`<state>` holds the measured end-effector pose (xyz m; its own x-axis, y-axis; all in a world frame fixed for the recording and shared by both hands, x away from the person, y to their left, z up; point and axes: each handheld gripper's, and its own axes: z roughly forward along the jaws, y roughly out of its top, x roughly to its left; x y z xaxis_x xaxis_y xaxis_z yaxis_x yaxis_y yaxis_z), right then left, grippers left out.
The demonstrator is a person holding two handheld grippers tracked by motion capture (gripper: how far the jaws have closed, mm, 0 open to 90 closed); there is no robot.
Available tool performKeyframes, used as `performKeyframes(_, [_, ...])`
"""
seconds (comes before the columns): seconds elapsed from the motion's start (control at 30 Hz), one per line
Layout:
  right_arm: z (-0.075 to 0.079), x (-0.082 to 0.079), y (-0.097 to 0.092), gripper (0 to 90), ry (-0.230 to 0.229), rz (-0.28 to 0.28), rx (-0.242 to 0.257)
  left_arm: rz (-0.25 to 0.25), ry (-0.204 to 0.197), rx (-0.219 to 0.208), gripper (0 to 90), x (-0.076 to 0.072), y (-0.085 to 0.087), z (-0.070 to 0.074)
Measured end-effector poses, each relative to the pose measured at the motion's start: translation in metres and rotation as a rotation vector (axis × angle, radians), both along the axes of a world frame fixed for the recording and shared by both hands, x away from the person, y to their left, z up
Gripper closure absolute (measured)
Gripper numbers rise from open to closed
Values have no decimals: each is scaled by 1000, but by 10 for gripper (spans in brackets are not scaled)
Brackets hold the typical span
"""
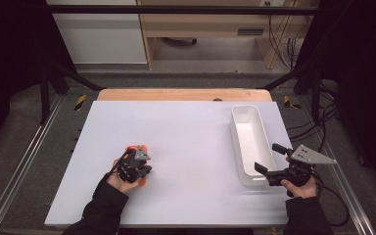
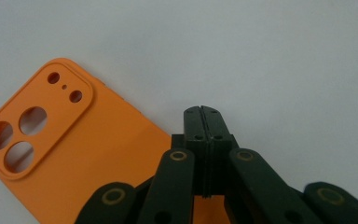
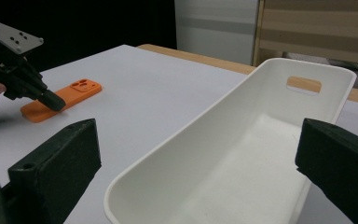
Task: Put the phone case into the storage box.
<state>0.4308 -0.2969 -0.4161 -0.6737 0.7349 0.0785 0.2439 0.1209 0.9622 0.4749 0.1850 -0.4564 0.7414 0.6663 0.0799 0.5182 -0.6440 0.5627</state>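
An orange phone case (image 2: 74,154) lies flat on the white table top, its camera cutouts up and its camera end farthest from me. In the high view the phone case (image 1: 139,147) sits at the front left, mostly under my left hand. My left gripper (image 2: 204,113) is shut, jaws pressed together with nothing between them, tips low at the case's right edge. From the right gripper view, the left gripper (image 3: 53,102) points down onto the phone case (image 3: 74,95). My right gripper (image 3: 196,172) is open and empty, its jaws either side of the white tray's near end (image 3: 135,186).
The long white tray (image 1: 248,142) stands empty along the table's right side, a handle slot in its far end. A wooden strip (image 1: 183,94) borders the table's far edge. Metal frame rails (image 1: 19,161) run along both sides.
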Motion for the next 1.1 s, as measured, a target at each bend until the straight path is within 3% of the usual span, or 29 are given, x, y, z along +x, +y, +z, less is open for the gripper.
performKeyframes(0.6, [0, 0, 0, 4, -1, -1, -3, -2, -5, 55, 900, -13, 14, 2])
performKeyframes(1.1, [0, 0, 0, 4, 0, -2, -5, 21, 2, 56, 900, -17, 32, 2])
